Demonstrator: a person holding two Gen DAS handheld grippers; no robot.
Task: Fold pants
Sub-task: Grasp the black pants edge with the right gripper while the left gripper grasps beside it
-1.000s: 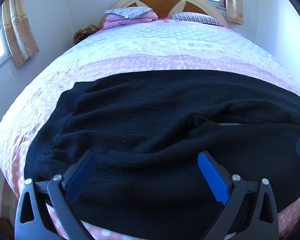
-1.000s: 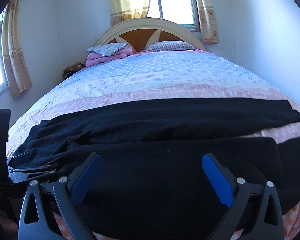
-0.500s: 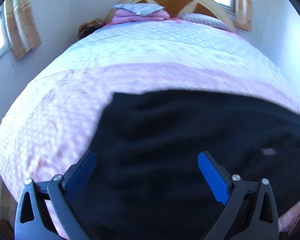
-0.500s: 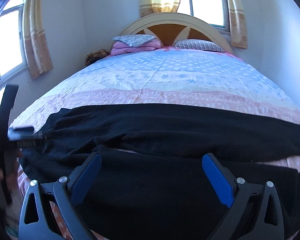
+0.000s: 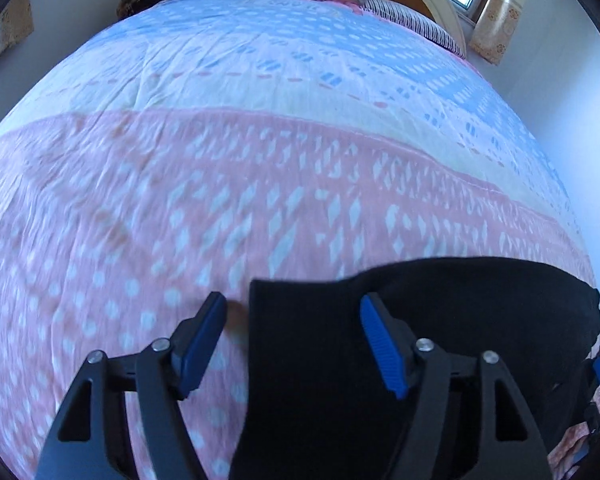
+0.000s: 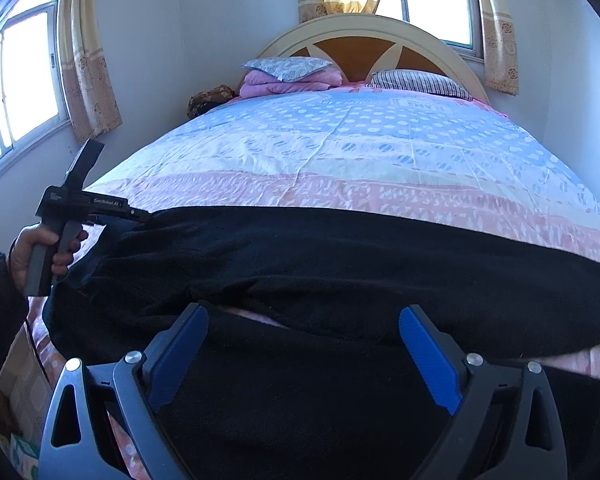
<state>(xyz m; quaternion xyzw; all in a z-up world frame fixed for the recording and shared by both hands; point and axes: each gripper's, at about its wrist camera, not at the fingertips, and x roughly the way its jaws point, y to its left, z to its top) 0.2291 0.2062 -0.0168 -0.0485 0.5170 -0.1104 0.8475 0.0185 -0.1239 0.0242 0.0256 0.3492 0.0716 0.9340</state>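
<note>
Black pants (image 6: 340, 264) lie spread across the near end of the bed, the two legs running side by side to the right. My left gripper (image 5: 294, 312) is open, its jaws straddling the far left corner of the pants (image 5: 440, 320) at the waist end. In the right wrist view the left gripper (image 6: 140, 216) sits at that same corner, held by a hand. My right gripper (image 6: 302, 324) is open and empty, low over the near leg, by the gap between the legs.
The bed cover (image 6: 360, 152) is pink near the pants and blue farther back. Folded pink blankets with a pillow (image 6: 288, 76) and a striped pillow (image 6: 416, 80) lie at the headboard. Windows with curtains stand left and behind. The bed's left edge (image 6: 32, 344) drops off near the hand.
My left gripper has moved left and forward to the pants' waist corner and its jaws have narrowed somewhat. My right gripper has shifted left along the near leg.
</note>
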